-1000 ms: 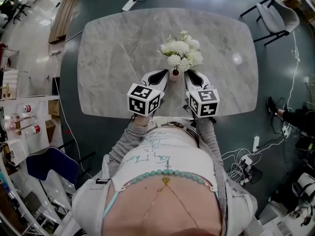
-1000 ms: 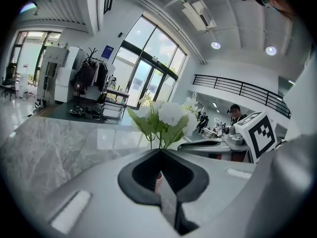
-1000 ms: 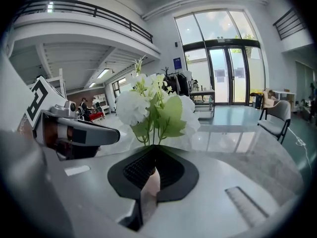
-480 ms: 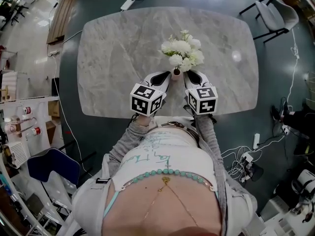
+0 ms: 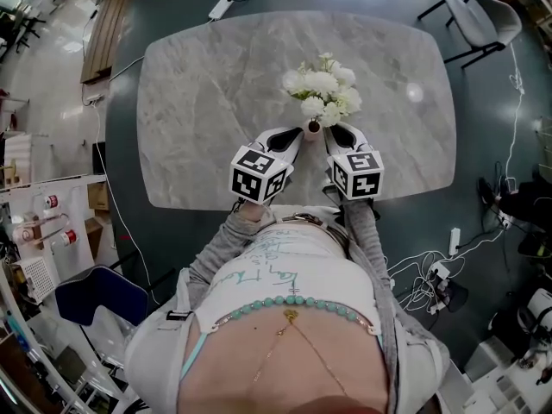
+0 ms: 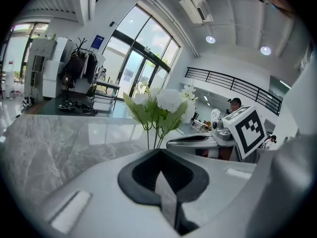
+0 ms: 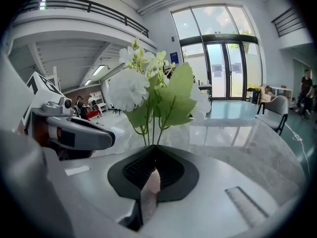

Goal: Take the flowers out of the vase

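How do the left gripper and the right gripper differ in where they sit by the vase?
The left gripper sits left of the vase, the right gripper on its right. The left gripper slants more inward; the right gripper points straighter ahead. Both have their jaws together, hold nothing, and face the flowers.

Table (image 5: 207,102): grey marbled top with rounded corners, upper middle of the frame
On it: small pale vase (image 5: 312,128) holding white flowers (image 5: 322,90), right of centre, toward the table's lower edge

Glossy grey veined marble table (image 5: 198,102), matt ribbed black pads (image 7: 131,170)
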A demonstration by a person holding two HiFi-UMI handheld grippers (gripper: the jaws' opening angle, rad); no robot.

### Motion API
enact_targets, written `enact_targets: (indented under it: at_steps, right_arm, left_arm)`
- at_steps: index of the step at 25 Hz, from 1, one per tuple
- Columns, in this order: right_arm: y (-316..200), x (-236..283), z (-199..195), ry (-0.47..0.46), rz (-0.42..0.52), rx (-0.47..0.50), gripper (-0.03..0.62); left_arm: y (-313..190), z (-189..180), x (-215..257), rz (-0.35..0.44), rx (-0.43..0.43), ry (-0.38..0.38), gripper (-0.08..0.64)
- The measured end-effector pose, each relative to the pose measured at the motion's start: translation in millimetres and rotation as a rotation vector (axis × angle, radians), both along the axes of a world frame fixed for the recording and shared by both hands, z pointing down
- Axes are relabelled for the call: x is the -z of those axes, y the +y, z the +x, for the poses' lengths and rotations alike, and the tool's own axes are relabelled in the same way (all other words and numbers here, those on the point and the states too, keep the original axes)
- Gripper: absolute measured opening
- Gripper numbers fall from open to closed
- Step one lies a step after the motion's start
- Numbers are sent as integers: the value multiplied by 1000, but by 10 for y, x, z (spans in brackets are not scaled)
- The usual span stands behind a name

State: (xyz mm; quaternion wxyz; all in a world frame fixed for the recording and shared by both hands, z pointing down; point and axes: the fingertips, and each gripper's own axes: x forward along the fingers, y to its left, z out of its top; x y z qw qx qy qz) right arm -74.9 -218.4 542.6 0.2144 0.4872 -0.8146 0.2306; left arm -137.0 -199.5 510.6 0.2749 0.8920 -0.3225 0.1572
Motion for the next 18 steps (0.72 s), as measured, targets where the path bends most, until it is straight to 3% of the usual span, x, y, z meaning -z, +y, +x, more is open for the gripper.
enact_targets:
  at_steps: [9,18]
  right_arm:
    - [-13,-67,-53,-3,-22,8,29]
    - [7,-61,-132,-51,-25,61,179]
  left_arm:
    - [-1,-17,-53,-17,-29,-5,0]
    - [-34,-7,-60,-26,-27,19,0]
